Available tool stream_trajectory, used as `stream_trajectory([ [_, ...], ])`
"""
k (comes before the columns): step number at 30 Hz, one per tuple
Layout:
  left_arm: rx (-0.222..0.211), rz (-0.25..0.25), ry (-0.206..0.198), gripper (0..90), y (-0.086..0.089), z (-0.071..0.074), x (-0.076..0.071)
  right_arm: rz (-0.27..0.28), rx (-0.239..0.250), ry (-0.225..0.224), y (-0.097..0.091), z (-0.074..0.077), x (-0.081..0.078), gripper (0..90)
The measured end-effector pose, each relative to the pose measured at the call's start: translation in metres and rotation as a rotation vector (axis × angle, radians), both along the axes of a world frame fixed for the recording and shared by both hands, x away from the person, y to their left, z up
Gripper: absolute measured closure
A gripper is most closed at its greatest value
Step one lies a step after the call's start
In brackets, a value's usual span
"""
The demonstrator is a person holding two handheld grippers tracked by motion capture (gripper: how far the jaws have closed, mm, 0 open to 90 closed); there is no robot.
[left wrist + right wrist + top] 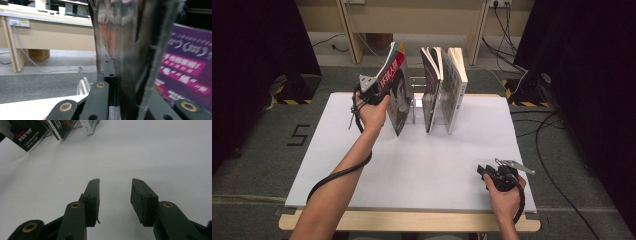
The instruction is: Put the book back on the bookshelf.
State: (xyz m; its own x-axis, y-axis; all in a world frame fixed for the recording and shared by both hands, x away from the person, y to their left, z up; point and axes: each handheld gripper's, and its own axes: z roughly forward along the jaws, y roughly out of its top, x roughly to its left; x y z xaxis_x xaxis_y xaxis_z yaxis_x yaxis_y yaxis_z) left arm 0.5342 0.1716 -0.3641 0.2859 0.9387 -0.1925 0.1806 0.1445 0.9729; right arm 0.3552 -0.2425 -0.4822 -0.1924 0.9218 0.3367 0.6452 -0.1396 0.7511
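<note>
The left gripper [379,92] pinches a magazine [397,95] in its fingers, tilted above the bench [412,165] beside the rack [417,102]; it looks not yet slotted. The right gripper [492,175] rests, fingers spread.

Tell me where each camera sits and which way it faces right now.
High view: above the person's side, looking forward and down on the table; both forearms, left hand-held gripper, right hand-held gripper.
Left gripper view: rides the left hand-held gripper, jaws clamped on a magazine.
Right gripper view: rides the right hand-held gripper, jaws apart over bare table.
Shared: the magazine in high and left views.
</note>
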Motion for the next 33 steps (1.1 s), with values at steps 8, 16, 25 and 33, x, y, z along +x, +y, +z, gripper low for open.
stream_trajectory([
  [8, 0.003, 0.031, 0.007, 85.4, 0.006, -0.001, 0.0, 0.003, -0.001, 0.001, 0.001, 0.0, 0.0, 59.5],
  [16, 0.019, 0.04, 0.02, 81.1, 0.012, -0.004, -0.001, -0.001, 0.001, 0.001, 0.0, -0.001, 0.0, 59.5],
  [25, 0.027, 0.029, 0.029, 80.0, 0.013, -0.004, 0.0, 0.003, 0.0, 0.007, 0.002, -0.001, 0.0, 59.4],
  [33, 0.081, 0.004, -0.011, 86.1, 0.005, 0.005, 0.001, -0.001, 0.004, 0.006, -0.001, -0.002, 0.0, 59.4],
])
